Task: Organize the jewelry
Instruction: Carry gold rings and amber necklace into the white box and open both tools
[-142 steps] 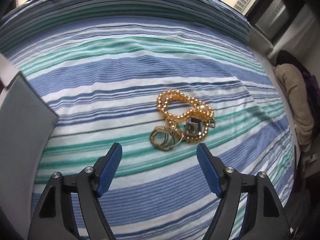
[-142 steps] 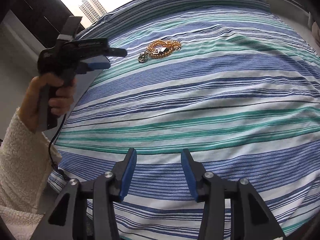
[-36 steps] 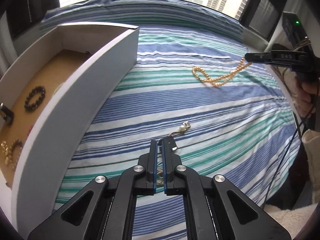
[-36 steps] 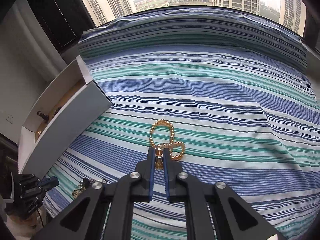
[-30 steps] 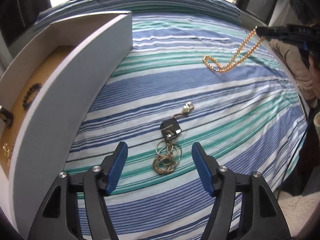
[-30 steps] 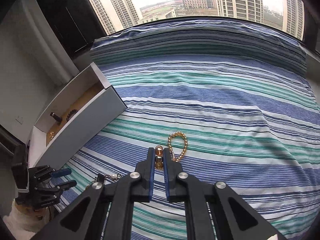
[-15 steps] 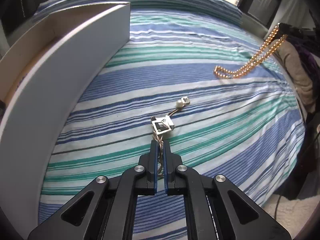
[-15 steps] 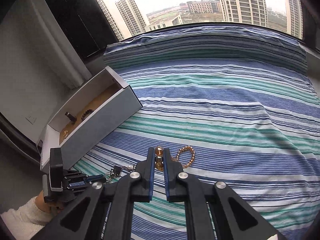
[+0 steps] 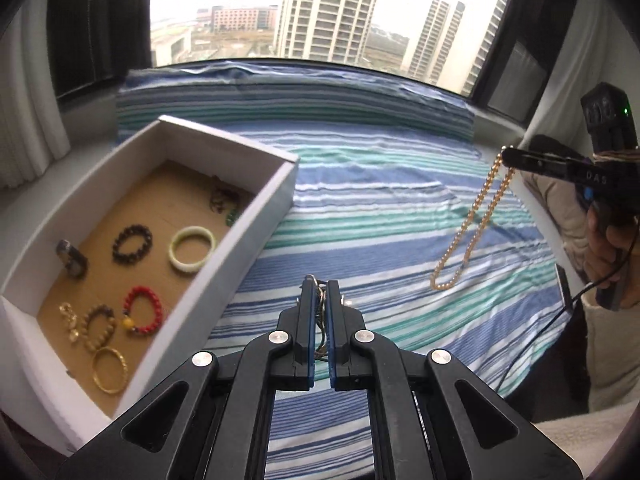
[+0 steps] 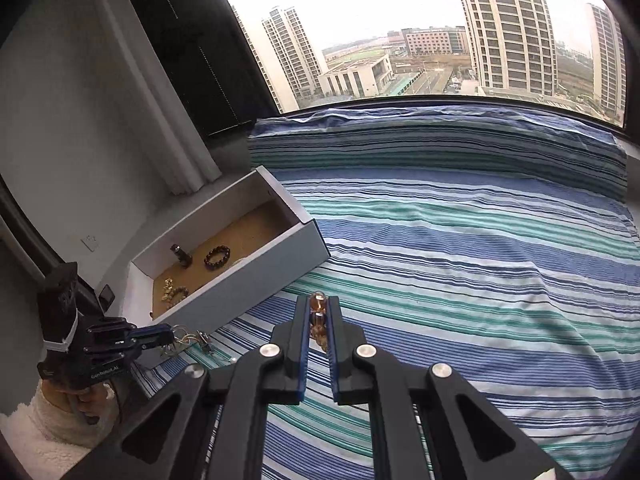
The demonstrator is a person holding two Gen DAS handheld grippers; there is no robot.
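My left gripper (image 9: 319,282) is shut on a bunch of thin gold rings with a charm (image 9: 319,300), lifted off the striped bed; the bunch hangs from it in the right wrist view (image 10: 188,340). My right gripper (image 10: 319,305) is shut on a gold bead necklace (image 10: 318,316), which dangles above the bed in the left wrist view (image 9: 472,228). The white jewelry box (image 9: 256,216) sits at the left, holding several bracelets and rings, among them a pale green bangle (image 9: 193,249) and a red bead bracelet (image 9: 145,309).
The blue, green and white striped bedspread (image 10: 460,264) fills the middle. The box (image 10: 256,276) lies at the bed's left edge near a curtain and grey wall. A window with tower blocks is behind. A beige cushion (image 9: 560,208) lies at the far right.
My left gripper has lifted the ring bunch off the bed and swung toward the box. My right gripper has raised the bead necklace clear of the bedspread.
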